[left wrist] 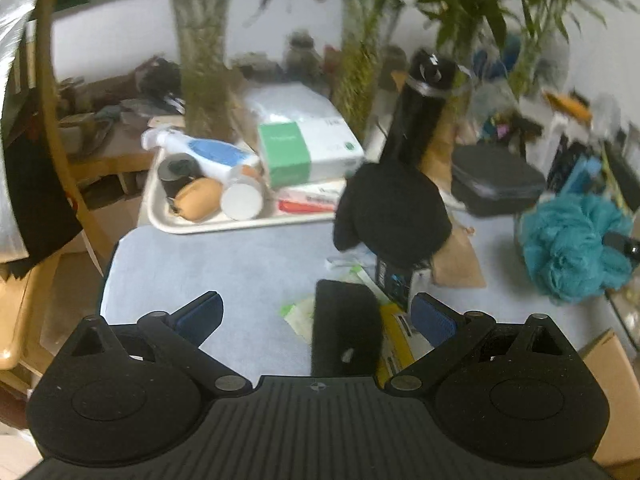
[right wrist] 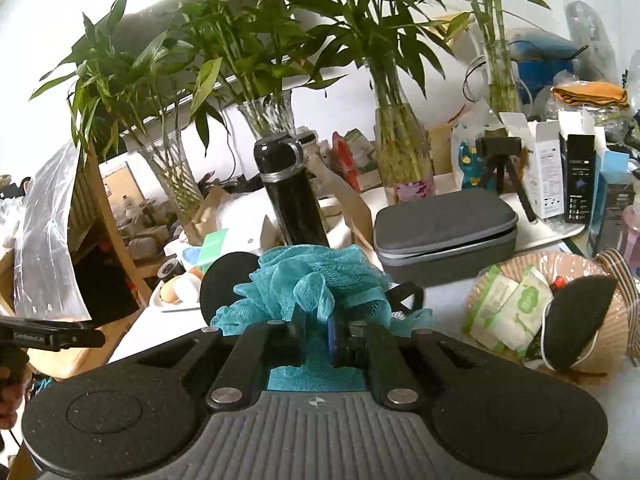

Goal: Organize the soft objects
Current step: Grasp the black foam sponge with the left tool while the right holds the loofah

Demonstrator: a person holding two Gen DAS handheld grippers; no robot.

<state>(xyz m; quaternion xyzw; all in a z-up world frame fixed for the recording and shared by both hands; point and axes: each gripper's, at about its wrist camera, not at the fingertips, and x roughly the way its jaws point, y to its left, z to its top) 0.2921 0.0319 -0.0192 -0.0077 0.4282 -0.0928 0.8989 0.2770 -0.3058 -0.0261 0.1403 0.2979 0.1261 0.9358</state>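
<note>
My right gripper [right wrist: 318, 332] is shut on a teal mesh bath pouf [right wrist: 312, 280] and holds it above the table; the pouf also shows at the right of the left wrist view [left wrist: 572, 244]. My left gripper [left wrist: 318, 314] is open and empty over the pale blue table [left wrist: 200, 272]. A flat black soft pad [left wrist: 346, 328] lies between its fingers. A round black soft piece [left wrist: 394, 216] stands behind it. A woven basket [right wrist: 612, 320] at the right holds wipe packets [right wrist: 508, 312] and a black foam piece [right wrist: 576, 316].
A white tray [left wrist: 160, 216] at the back left holds a spray bottle [left wrist: 208, 152], a green and white box [left wrist: 308, 152] and small jars. A black flask [right wrist: 290, 196], a grey zip case [right wrist: 444, 228], glass vases with bamboo [right wrist: 400, 148] and boxes stand at the back.
</note>
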